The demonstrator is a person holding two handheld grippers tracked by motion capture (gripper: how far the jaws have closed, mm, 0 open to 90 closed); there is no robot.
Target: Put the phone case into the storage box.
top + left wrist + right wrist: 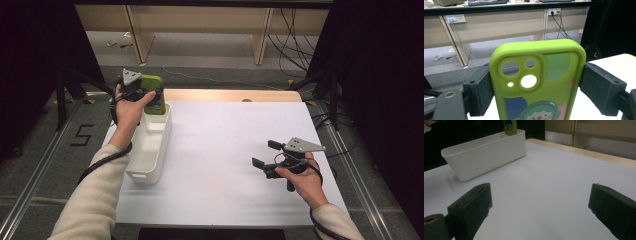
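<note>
One light, rubbery phone case (pixel 537 85) sits clamped by its long edges in your left gripper (pixel 141 93), above the far end of the white bin (pixel 150 145); it flexes, so grip gently; your right gripper (pixel 267 155) is wide open, empty.

Matt green rubbery phone case (pixel 537 82)

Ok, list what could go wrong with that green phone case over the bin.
1. The left gripper pinches the green phone case only by its side edges with its fingers; the soft-looking case might flex and slip out.
2. The case hangs at the far end of the white bin, near its rim; released now, it might catch the wall or land outside.
3. The bin looks light, so a knock could shift it. The right gripper rests apart, open, not steadying it.
</note>
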